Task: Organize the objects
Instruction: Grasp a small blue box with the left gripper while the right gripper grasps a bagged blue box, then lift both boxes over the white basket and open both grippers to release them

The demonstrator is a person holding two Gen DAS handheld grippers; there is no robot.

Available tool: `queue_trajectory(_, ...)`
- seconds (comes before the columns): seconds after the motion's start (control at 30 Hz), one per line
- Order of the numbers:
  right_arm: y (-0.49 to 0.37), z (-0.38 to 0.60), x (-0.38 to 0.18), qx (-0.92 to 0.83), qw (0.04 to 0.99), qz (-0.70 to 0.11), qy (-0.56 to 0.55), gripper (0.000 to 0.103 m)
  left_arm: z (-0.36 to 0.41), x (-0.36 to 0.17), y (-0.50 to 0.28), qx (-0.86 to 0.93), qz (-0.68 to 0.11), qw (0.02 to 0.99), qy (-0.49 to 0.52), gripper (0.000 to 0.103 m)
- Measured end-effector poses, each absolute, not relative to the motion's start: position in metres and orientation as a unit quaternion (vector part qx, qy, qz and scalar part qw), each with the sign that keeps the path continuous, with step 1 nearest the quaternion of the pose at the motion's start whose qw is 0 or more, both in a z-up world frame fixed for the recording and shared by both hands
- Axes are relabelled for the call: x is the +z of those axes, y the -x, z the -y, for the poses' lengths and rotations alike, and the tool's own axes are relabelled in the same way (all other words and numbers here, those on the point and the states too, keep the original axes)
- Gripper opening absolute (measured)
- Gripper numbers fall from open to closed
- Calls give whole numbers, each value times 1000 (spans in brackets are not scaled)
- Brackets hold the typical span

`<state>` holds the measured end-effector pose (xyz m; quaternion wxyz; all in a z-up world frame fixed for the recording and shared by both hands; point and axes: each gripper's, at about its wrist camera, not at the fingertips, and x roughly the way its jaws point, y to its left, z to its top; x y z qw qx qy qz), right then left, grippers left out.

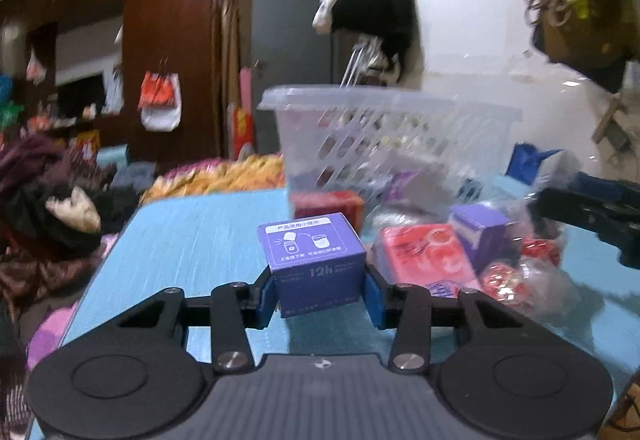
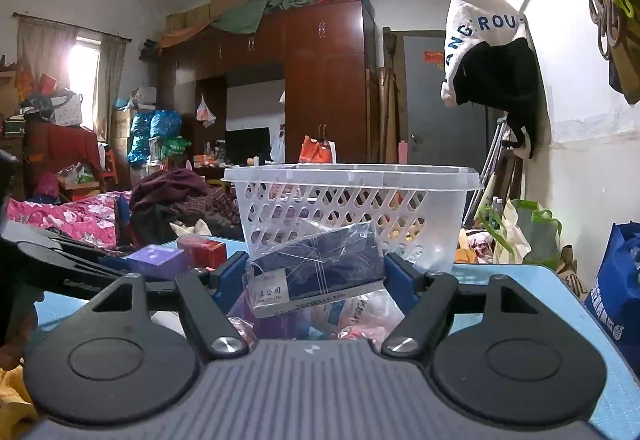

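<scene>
We find the left gripper (image 1: pixel 320 294) jaws clamping a purple box (image 1: pixel 314 260), the right gripper (image 2: pixel 316 276) jaws clamping a dark wrapped packet (image 2: pixel 316 268).

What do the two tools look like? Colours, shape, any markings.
Both match. The left tool and the right tool each have black linkage arms with silver pivot screws, blue fingertip pads, two round black discs and a grey ribbed body with a small white logo. No cables show. At the far left of the right wrist view, the other tool's arm carries faint, unreadable lettering.
</scene>
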<state>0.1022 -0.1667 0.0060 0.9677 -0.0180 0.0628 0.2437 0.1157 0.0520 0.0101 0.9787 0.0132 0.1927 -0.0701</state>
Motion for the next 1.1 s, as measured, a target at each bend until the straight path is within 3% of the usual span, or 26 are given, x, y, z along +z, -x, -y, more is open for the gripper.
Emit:
queue_trajectory(0.3,-99,168,6,241,969,-47,17,75,-54,11,-90,-75,-108,991,0,48)
queue_trajectory(0.9,-94,168,5,230,973,-28,16,75,-49,20,-74,-87,-73,993,-6,48)
queue_trajectory(1.1,-90,182,20,228,973,-13,-7,75,-49,47,-74,-85,-46,995,9,48)
